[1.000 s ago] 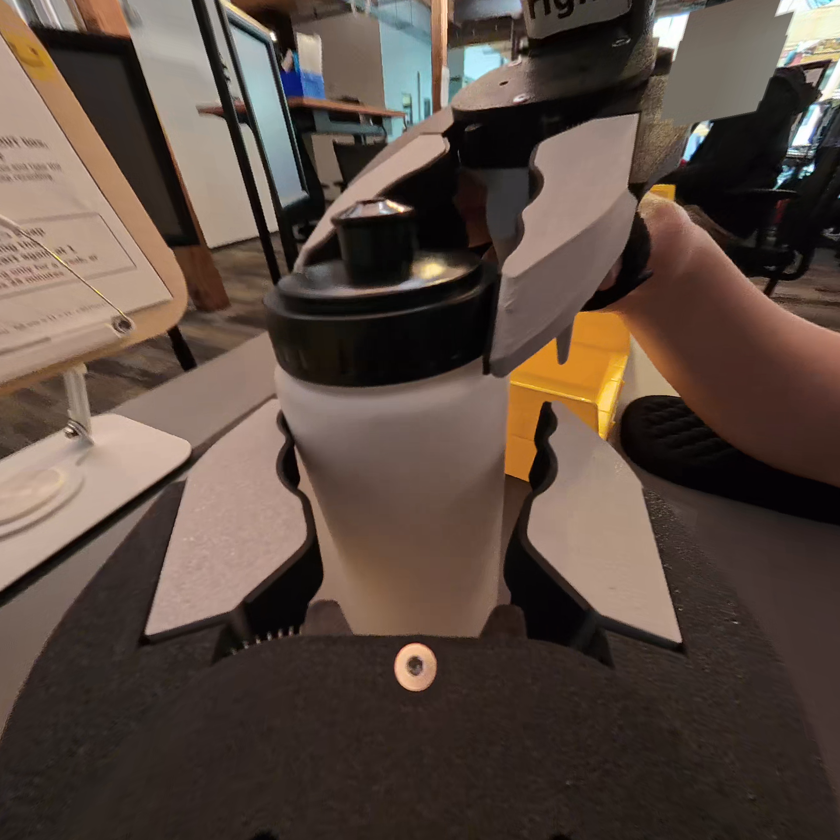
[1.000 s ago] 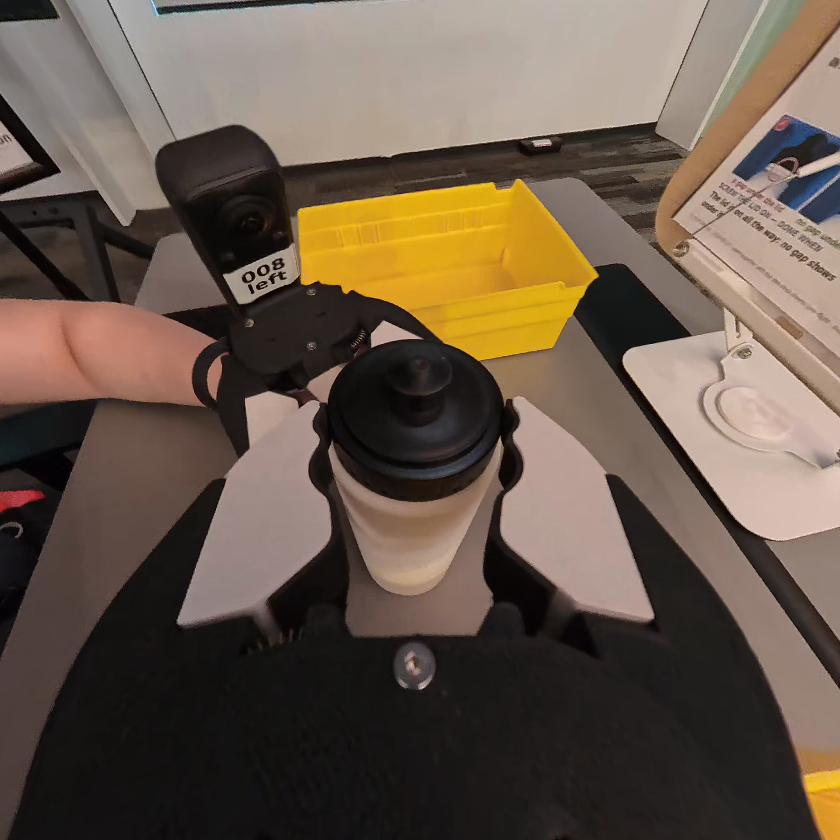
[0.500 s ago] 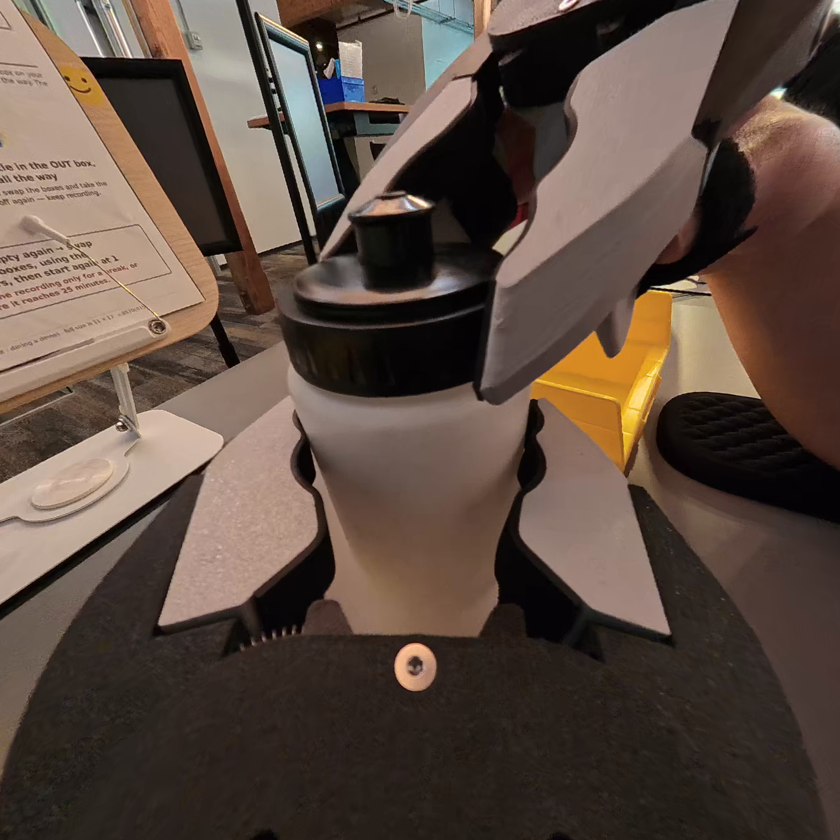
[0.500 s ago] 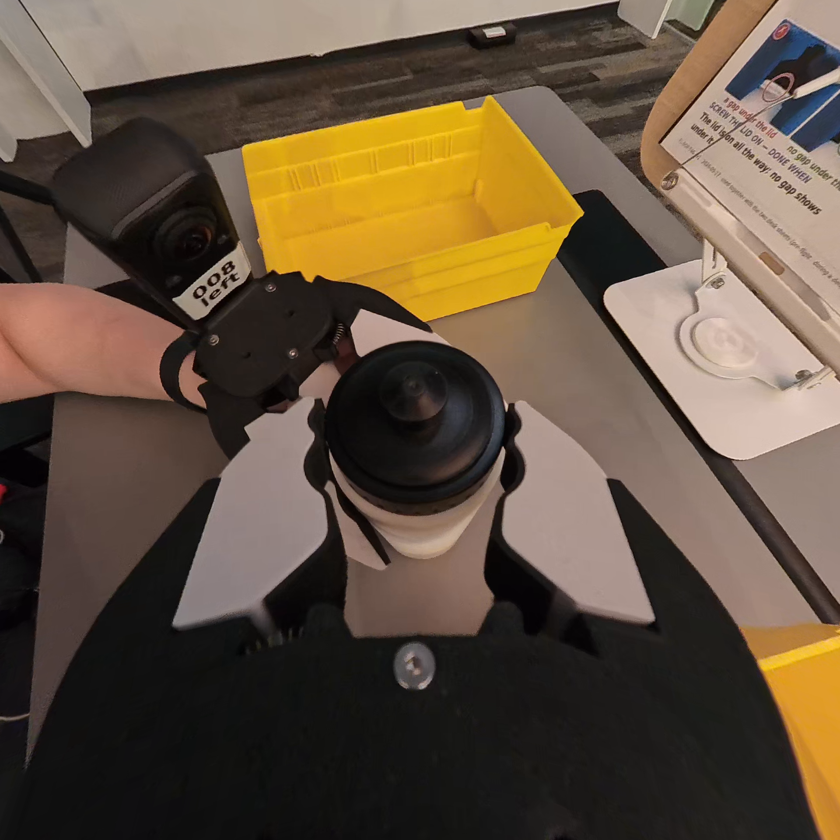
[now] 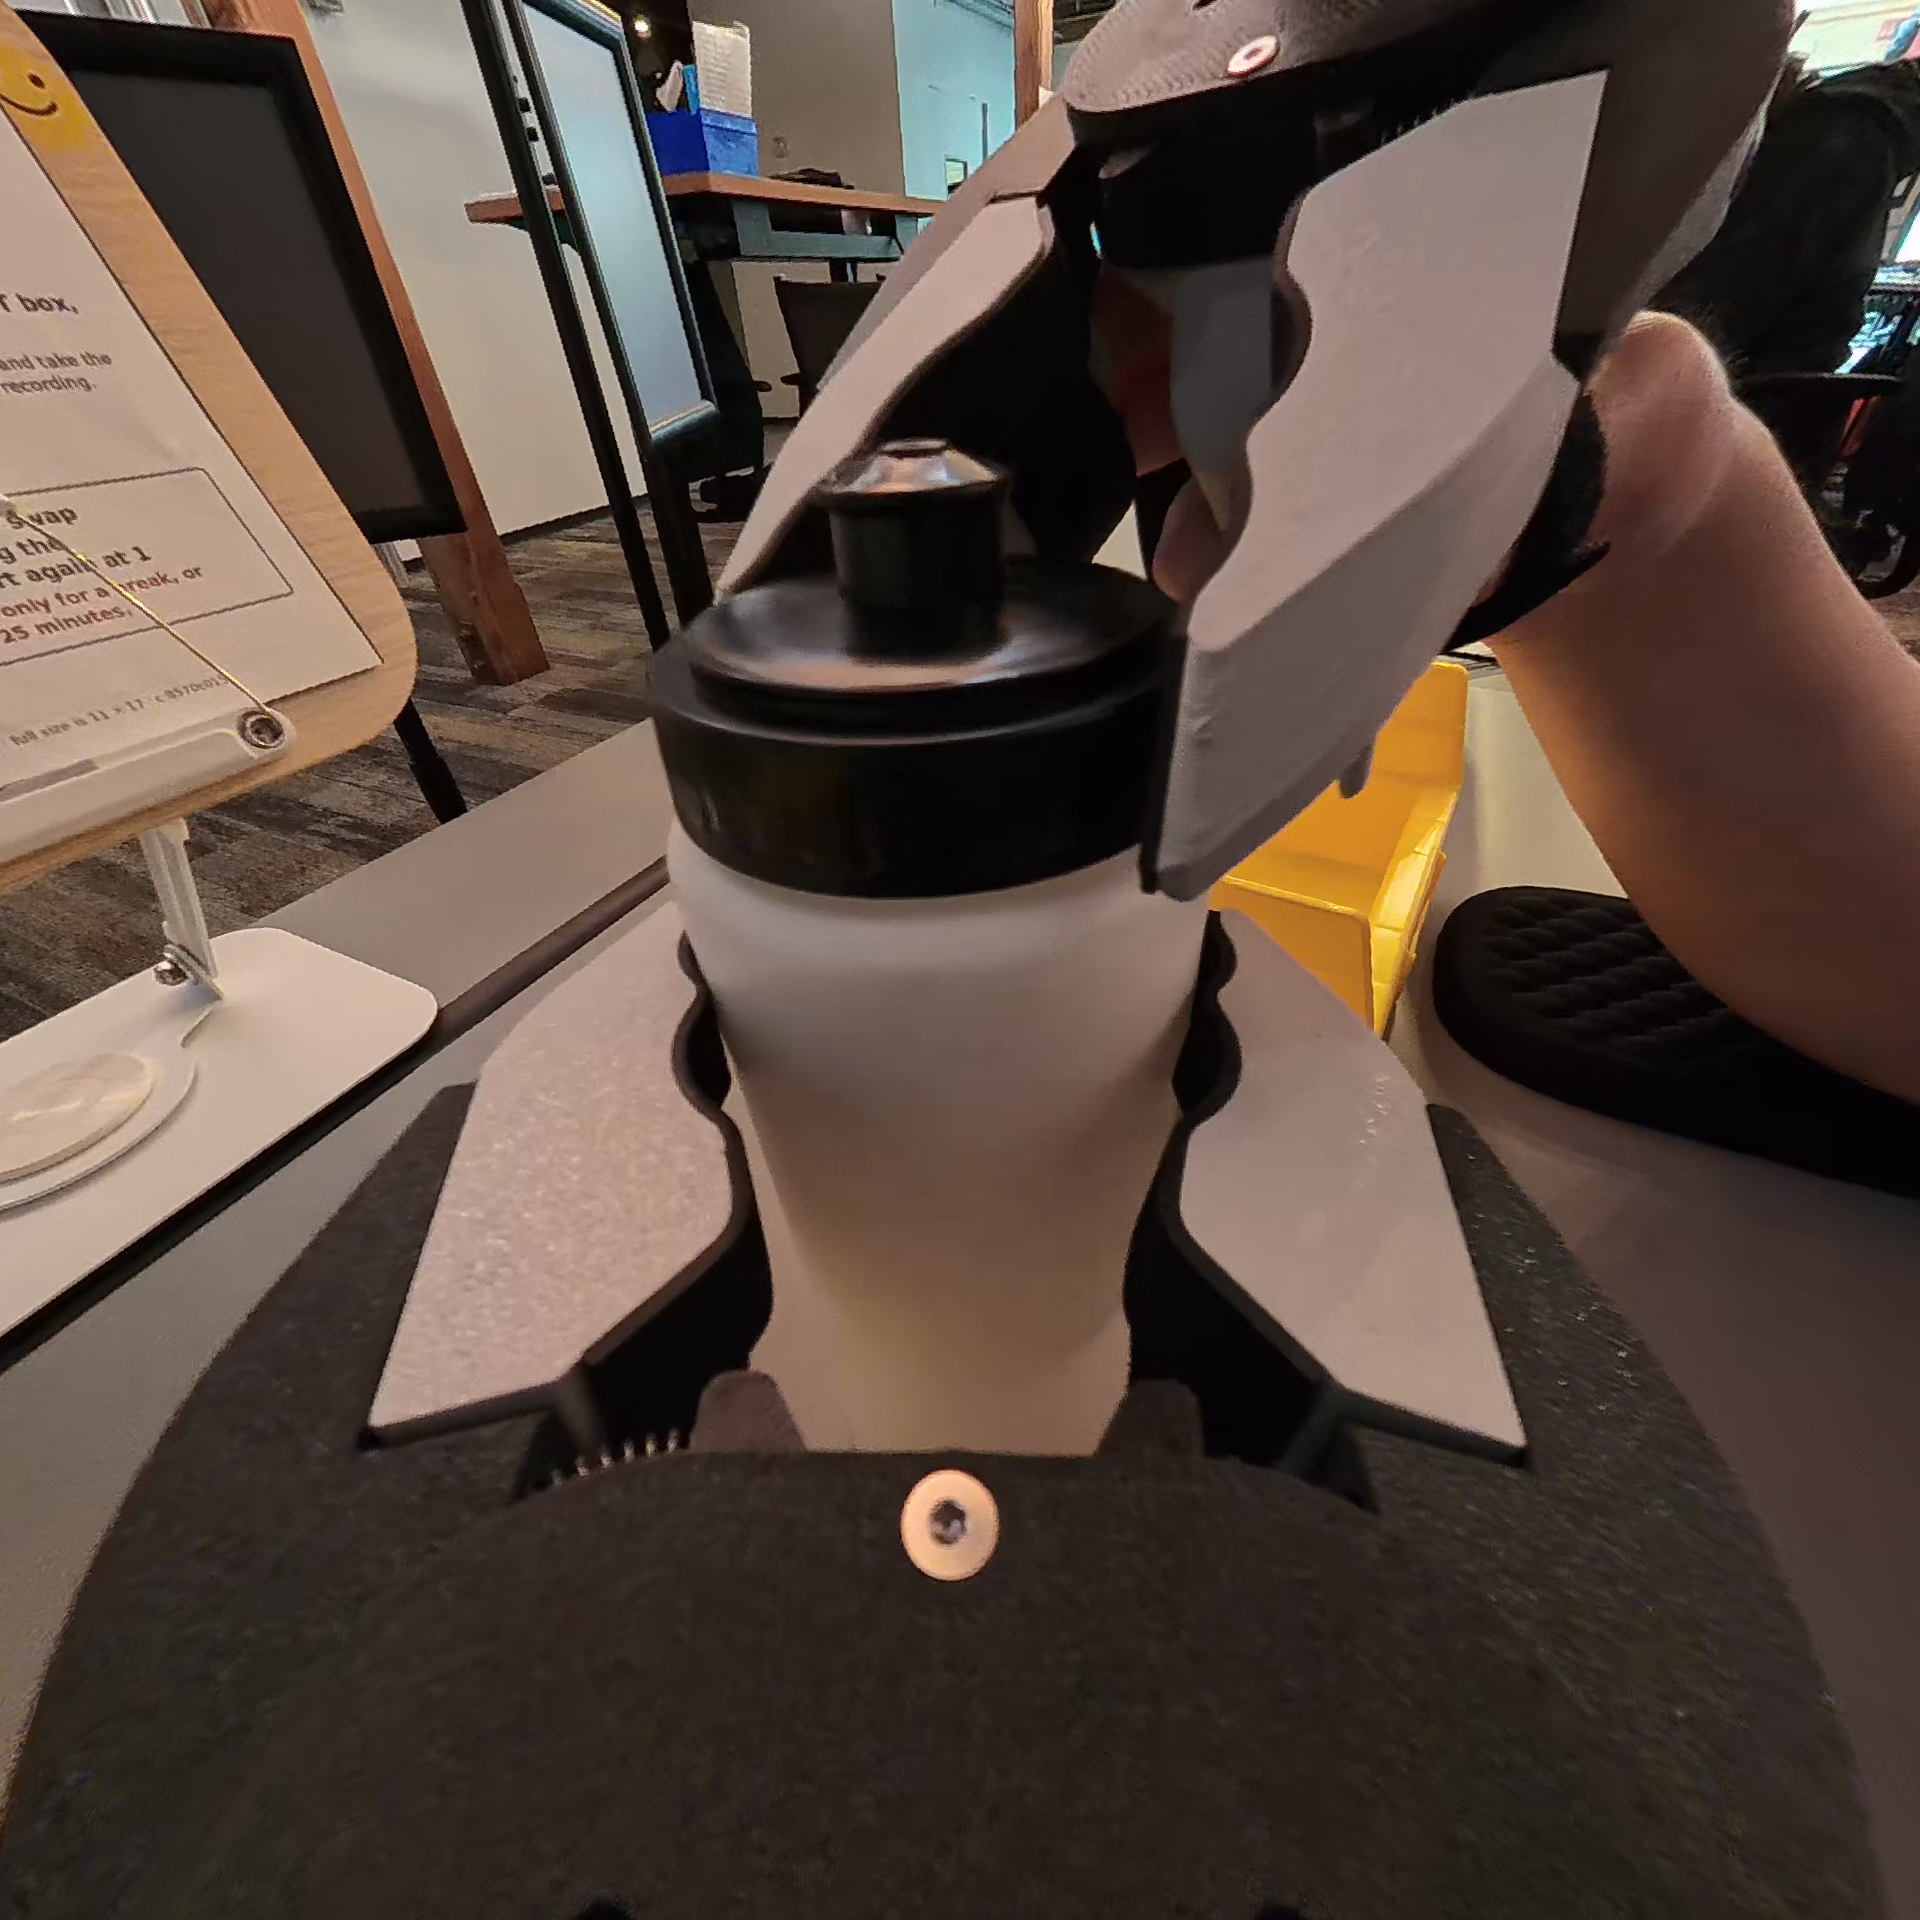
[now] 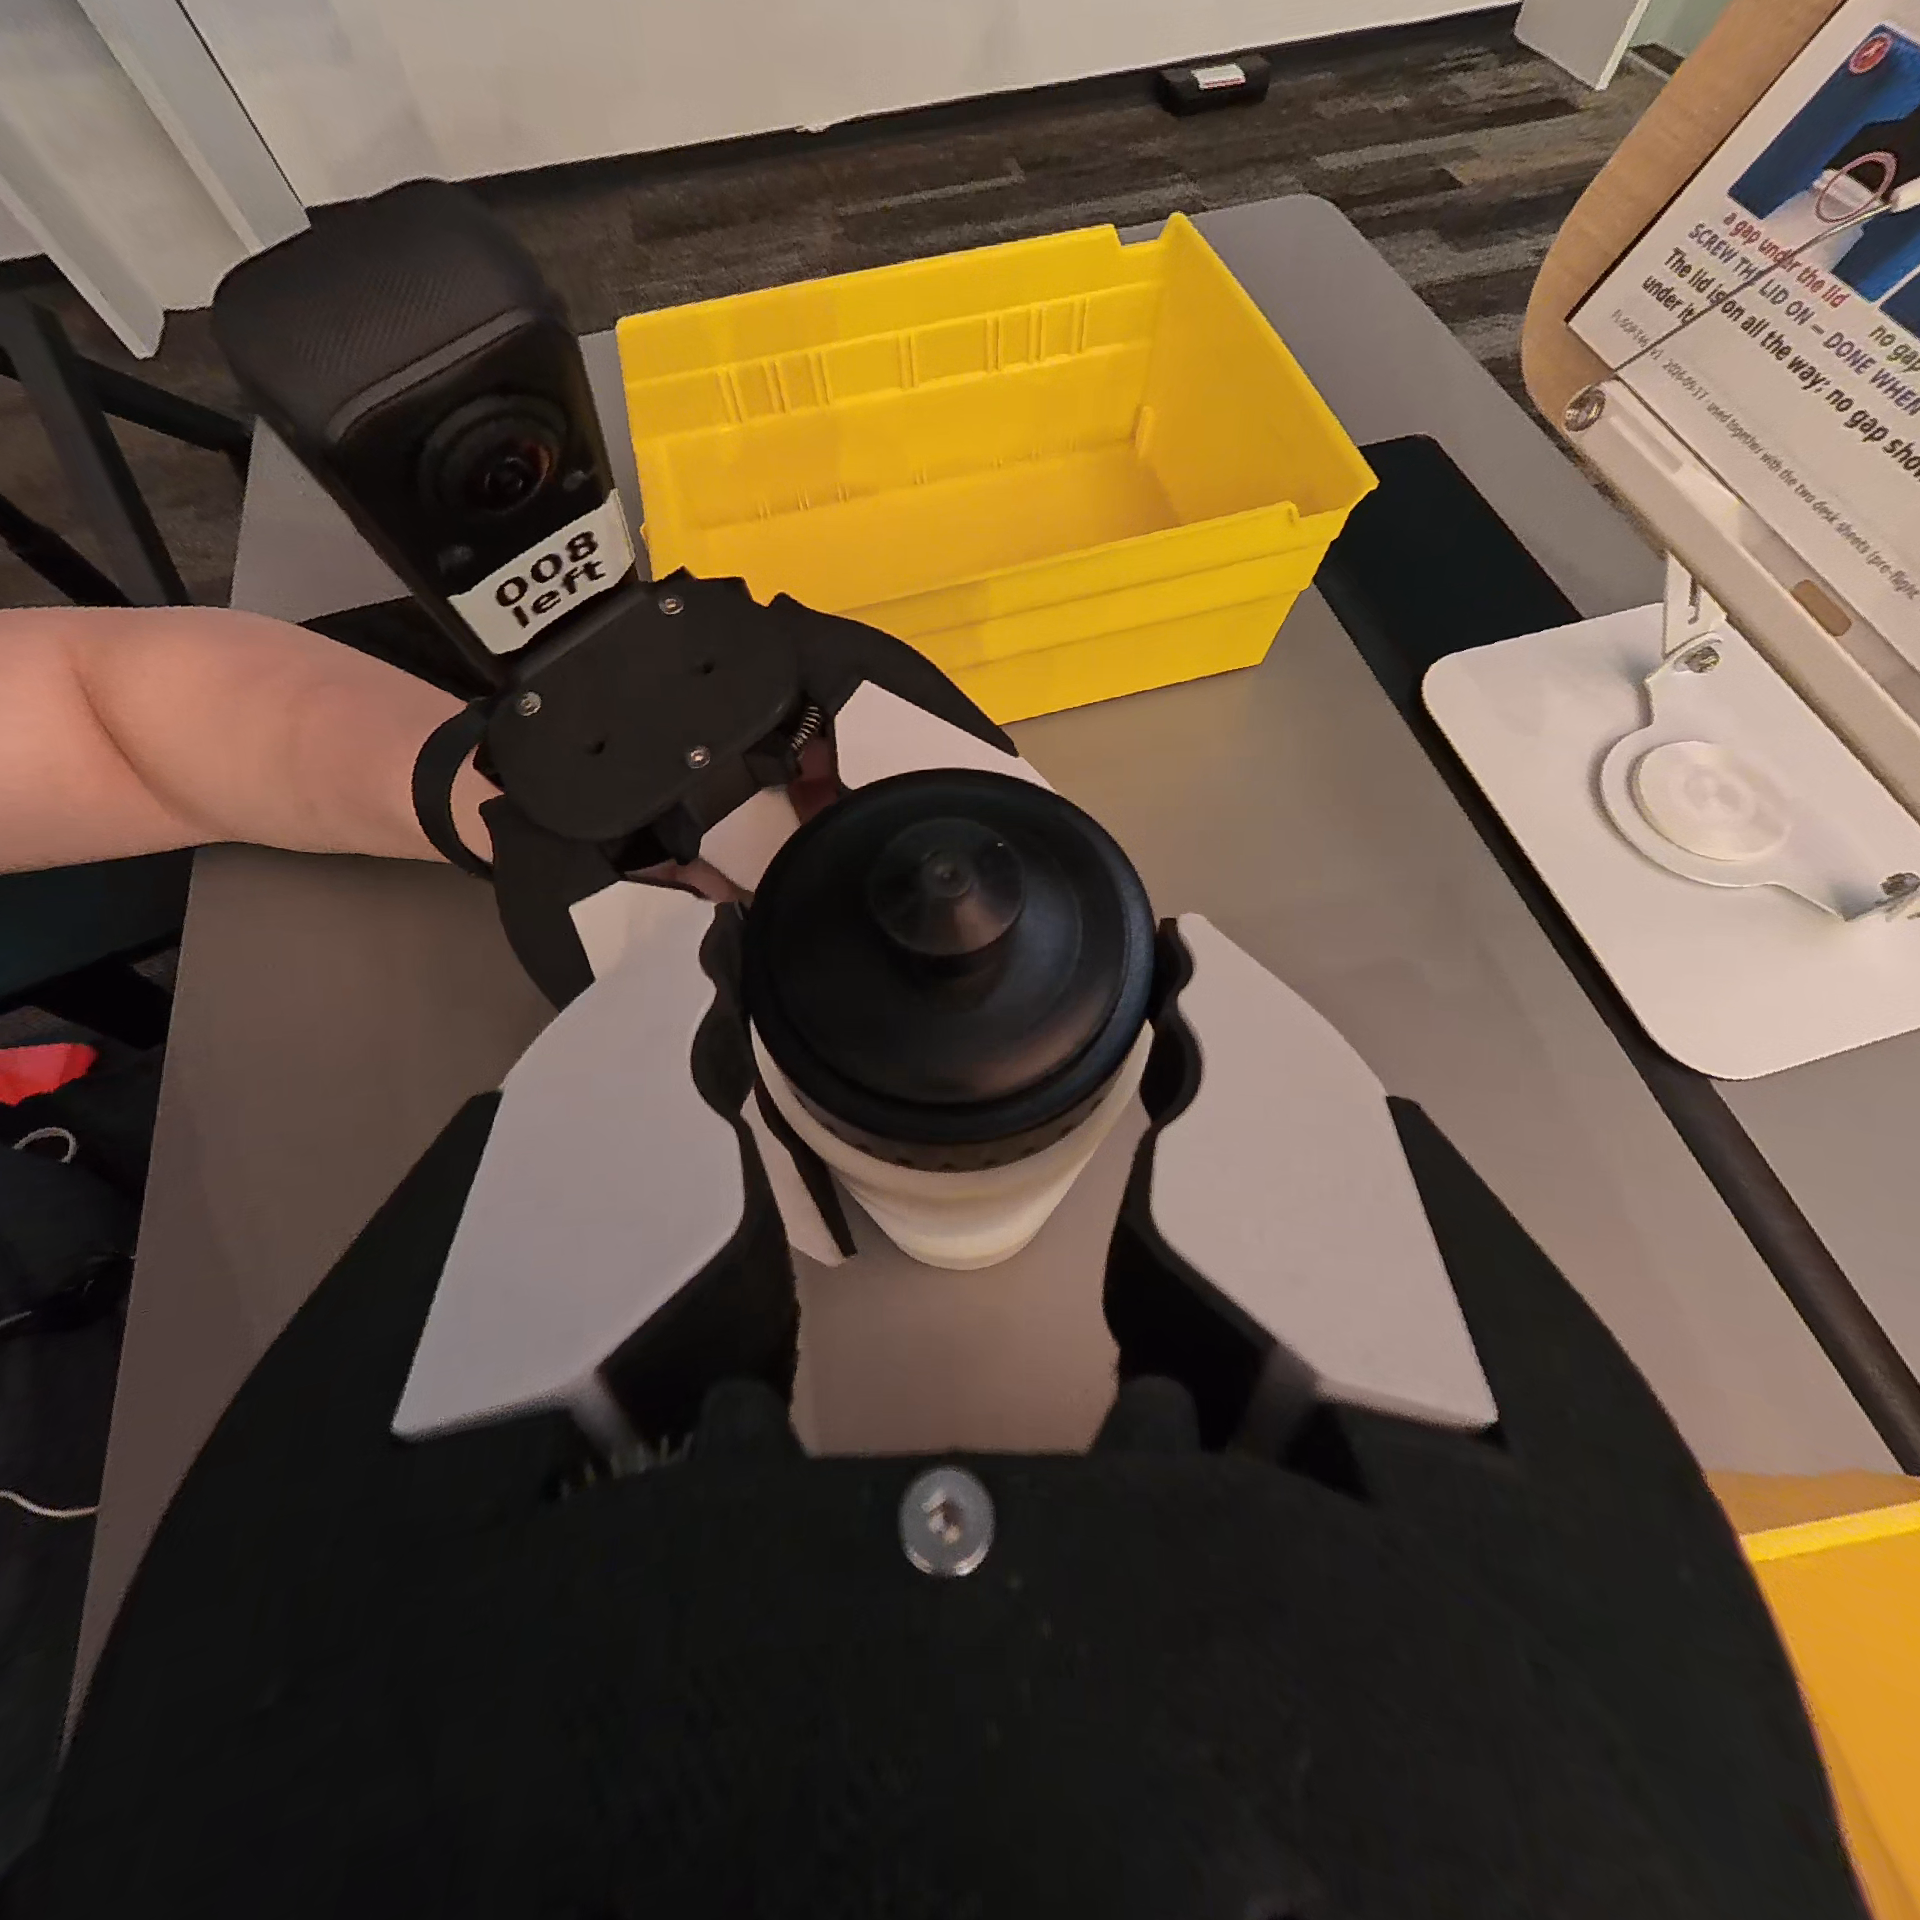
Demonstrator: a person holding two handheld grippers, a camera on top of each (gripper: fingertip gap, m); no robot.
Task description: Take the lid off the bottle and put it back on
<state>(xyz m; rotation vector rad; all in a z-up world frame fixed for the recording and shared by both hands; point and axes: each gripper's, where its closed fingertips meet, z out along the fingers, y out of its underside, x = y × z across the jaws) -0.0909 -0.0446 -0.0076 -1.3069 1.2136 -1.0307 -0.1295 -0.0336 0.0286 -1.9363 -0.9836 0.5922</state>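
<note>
My left tool clamps the bottle, standing mid-table before the bin. My right tool is closed on the lid, which looks seated; I can't tell whether it's coming off or going on.

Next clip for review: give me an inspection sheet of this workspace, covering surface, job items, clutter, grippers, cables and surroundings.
Surface: grey table, level, bare around the bottle.
Job's things: white bottle upright on the table; black lid seated on it, spout up.
Clutter: yellow bin behind the bottle, nothing in it; second yellow bin corner at the near right; white stand base carrying an instruction board; black pad.
Grippers: left gripper shut on the bottle body; right gripper shut on the lid rim from above.
Cables: nothing seen.
Surroundings: carpeted floor, white wall, desks and an office chair beyond.
</note>
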